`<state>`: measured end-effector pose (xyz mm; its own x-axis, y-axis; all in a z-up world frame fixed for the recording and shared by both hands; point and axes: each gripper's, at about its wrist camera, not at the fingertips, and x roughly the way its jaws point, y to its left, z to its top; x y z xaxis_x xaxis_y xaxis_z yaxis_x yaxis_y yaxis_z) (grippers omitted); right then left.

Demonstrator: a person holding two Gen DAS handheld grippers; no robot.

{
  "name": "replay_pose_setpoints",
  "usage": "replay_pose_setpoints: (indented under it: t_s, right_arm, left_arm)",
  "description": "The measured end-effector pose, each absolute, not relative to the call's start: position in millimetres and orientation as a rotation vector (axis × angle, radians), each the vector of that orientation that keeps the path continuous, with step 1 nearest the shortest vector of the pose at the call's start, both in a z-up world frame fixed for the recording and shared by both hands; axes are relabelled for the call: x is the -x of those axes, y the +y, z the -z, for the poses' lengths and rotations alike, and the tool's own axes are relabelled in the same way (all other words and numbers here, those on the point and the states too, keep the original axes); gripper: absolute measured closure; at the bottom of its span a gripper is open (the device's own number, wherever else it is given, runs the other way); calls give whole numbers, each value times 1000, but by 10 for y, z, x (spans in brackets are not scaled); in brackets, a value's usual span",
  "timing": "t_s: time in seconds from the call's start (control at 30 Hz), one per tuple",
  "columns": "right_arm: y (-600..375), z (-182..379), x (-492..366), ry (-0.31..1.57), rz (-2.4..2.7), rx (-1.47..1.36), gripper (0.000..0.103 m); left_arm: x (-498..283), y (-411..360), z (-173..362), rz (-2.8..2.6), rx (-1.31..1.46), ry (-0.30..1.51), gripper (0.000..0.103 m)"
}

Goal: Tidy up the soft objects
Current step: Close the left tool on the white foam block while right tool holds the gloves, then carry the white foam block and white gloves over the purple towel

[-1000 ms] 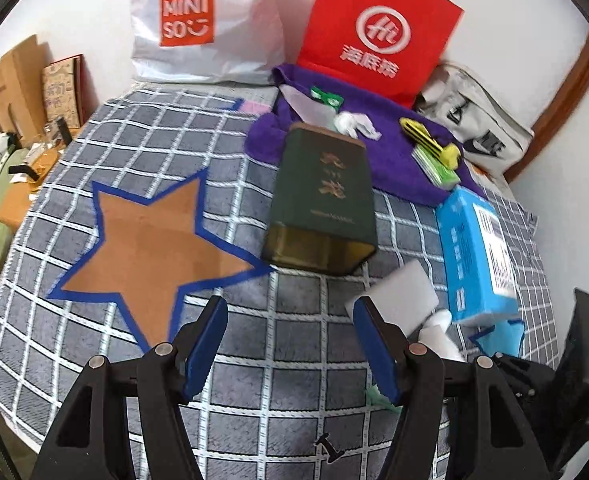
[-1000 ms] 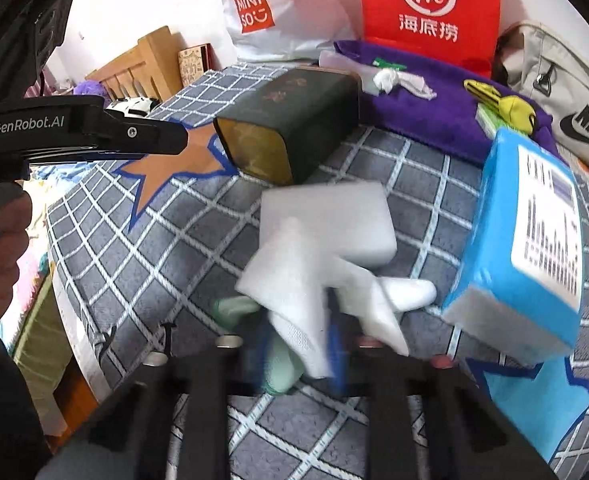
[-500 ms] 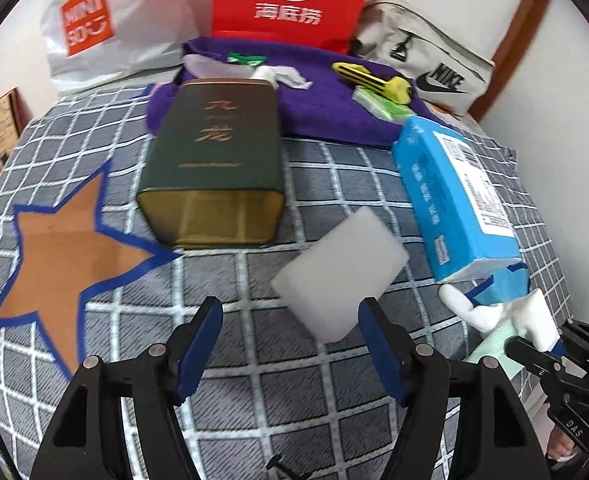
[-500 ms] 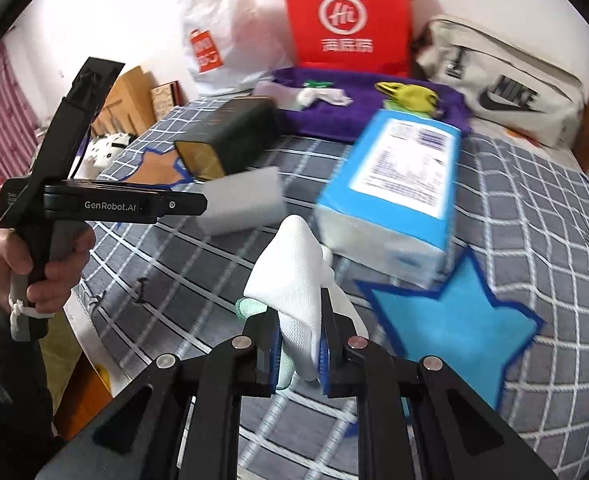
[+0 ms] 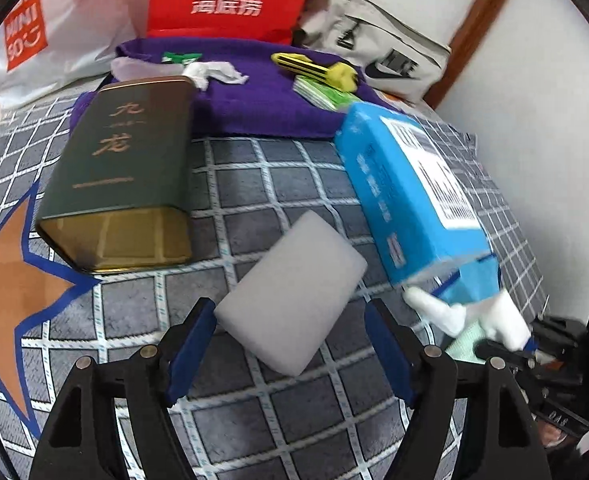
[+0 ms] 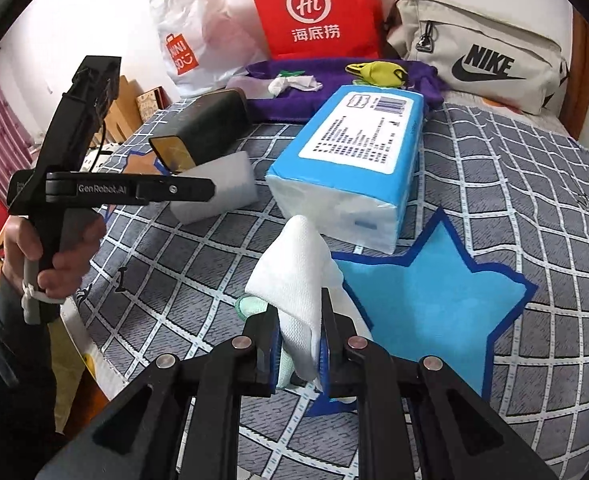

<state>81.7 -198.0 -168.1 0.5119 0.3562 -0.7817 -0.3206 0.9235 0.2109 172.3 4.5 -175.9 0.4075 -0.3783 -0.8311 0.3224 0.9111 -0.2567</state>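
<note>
White cloth [image 6: 300, 276] clamped in right gripper [image 6: 299, 350], hanging over blue star [image 6: 434, 312], looks ready to drop there. White sponge [image 5: 292, 292] flat on checked cover, between left gripper [image 5: 290, 350] jaws; they've just been widening, not touching it. Next: lower, squeeze gently. Green tin [image 5: 120, 176] and blue tissue pack [image 5: 410, 196] crowd both sides.

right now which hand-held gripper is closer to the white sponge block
Left. The left hand-held gripper has its open jaws, which have just been opening, straddling the white sponge block. The right hand-held gripper is off to the side, shut on a white cloth.
</note>
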Motion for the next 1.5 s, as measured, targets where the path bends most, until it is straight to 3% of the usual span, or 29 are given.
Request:
replay_pose_setpoints:
  t_s: [0.23, 0.53, 0.57, 0.6, 0.7, 1.5]
  right_arm:
    - [-2062, 1683, -806, 946, -404, -61, 88]
    - [-2051, 1692, -817, 945, -407, -70, 88]
    - [-2054, 1699, -822, 945, -405, -76, 88]
    - [-2056, 1705, -828, 945, -404, -81, 88]
    - [-2047, 1681, -832, 943, -396, -72, 88]
    - [-1903, 714, -964, 758, -416, -42, 89]
  left_arm:
    - [-1447, -27, 1703, 409, -57, 1043, 28]
    - [-1650, -168, 1751, 325, -130, 1011, 28]
    - [-1653, -191, 1784, 305, -153, 1016, 33]
    - [-1661, -209, 1832, 281, -177, 1029, 50]
    - [-1610, -175, 1809, 287, -148, 1015, 53]
    - [-1386, 276, 835, 169, 41, 892, 53]
